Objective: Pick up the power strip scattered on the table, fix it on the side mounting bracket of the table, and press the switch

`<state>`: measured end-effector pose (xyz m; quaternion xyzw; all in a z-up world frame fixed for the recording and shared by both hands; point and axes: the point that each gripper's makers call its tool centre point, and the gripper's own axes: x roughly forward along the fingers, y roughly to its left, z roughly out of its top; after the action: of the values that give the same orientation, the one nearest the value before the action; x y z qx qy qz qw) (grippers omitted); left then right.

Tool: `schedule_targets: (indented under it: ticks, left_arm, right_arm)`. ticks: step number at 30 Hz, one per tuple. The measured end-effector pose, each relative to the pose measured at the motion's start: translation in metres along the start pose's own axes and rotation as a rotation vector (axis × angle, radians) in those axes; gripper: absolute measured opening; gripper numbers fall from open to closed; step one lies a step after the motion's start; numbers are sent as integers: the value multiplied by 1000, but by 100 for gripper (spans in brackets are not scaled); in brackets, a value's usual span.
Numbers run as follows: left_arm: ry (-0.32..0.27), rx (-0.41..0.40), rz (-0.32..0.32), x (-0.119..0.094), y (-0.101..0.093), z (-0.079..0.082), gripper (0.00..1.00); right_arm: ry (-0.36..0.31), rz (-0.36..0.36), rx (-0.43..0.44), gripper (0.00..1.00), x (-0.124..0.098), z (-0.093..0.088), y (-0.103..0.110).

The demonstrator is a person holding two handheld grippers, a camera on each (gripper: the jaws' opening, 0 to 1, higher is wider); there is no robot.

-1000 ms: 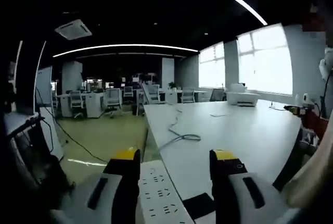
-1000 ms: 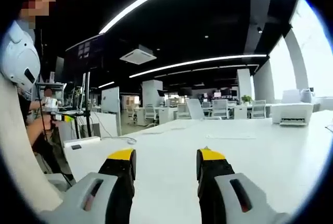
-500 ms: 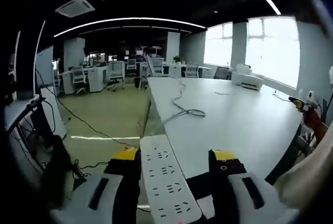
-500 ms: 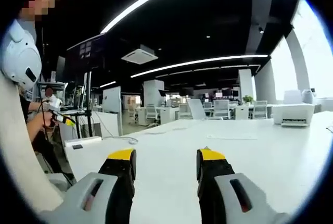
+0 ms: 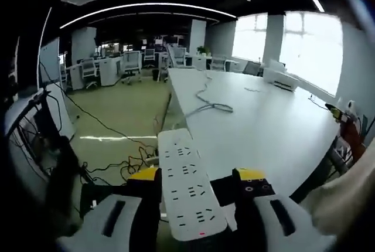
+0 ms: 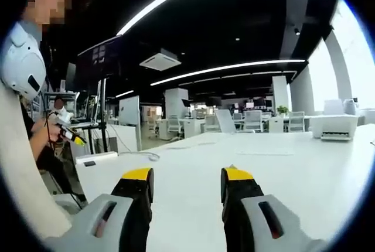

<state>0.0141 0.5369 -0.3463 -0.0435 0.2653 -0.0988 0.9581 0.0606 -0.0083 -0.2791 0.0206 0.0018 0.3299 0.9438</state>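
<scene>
A white power strip (image 5: 186, 184) lies lengthwise between the jaws of my left gripper (image 5: 196, 176), at the near side edge of the white table (image 5: 263, 135). A small red light (image 5: 202, 234) glows at its near end. The left jaw is close against the strip; a black bracket piece (image 5: 224, 190) fills the gap to the right jaw. The jaws stand open around the strip. My right gripper (image 6: 187, 176) is open above the white table (image 6: 293, 176), with nothing between its jaws.
A grey cable (image 5: 211, 106) loops on the table, with a white printer (image 5: 281, 79) at the far end. Cables (image 5: 123, 152) trail over the floor beside the table. A person's hand (image 5: 347, 124) shows at the right. A person (image 6: 23, 88) stands at the left.
The left gripper view has tipped downward and more of the power strip now reaches forward between the jaws. The right gripper has stayed nearly still.
</scene>
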Motion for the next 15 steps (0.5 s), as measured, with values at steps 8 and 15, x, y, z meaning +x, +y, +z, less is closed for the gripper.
schedule_targets:
  ticks: [8,15]
  left_arm:
    - [95,-39,20,4,5,-20,46]
    - [163,-51,51,3,8,-34,45]
  right_arm:
    - [6,-4,13,42,0,-5,1]
    - [2,-12,27,41,-1,-5,-2]
